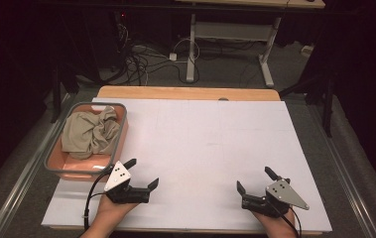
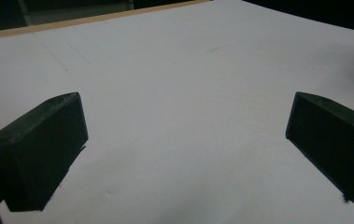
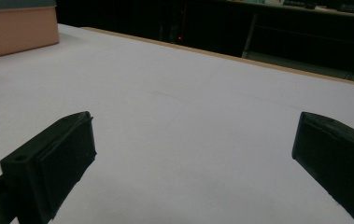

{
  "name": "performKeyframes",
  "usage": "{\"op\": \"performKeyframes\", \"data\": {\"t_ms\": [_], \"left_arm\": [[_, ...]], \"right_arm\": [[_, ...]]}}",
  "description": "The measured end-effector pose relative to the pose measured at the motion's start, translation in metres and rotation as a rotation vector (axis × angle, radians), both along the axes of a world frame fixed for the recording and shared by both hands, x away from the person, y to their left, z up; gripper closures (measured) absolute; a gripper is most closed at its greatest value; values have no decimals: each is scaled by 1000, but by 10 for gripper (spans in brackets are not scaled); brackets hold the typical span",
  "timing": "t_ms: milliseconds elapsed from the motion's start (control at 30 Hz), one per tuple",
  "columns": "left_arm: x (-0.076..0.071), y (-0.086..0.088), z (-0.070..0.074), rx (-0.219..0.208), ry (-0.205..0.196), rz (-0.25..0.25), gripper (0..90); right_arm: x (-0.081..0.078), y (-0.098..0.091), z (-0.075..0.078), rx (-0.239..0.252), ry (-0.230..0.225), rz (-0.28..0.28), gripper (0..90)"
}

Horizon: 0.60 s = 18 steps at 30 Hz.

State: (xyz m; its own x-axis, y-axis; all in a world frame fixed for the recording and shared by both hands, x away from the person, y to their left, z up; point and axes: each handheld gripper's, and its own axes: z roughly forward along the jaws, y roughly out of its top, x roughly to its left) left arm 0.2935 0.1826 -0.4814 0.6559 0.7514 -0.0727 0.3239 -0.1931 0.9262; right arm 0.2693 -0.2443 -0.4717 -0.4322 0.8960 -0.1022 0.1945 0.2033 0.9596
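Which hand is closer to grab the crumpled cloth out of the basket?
Probably the left. The left gripper sits right beside the basket holding the beige cloth, jaws open and empty. The right gripper, also open, rests near the table's opposite side, far from the basket.

I hold my left gripper (image 1: 143, 173) and right gripper (image 1: 253, 179) low, well apart, both jaws spread wide with nothing between them.
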Motion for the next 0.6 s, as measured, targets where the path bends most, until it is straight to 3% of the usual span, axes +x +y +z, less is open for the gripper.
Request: {"op": "performKeyframes", "data": {"t_ms": [333,600], "left_arm": [[2,4,2,-17,21,4,0],[1,3,3,-3,22,-9,0]], "right_arm": [[1,-3,-2,18,3,-6,3],[0,-2,-2,19,8,-4,4]]}}
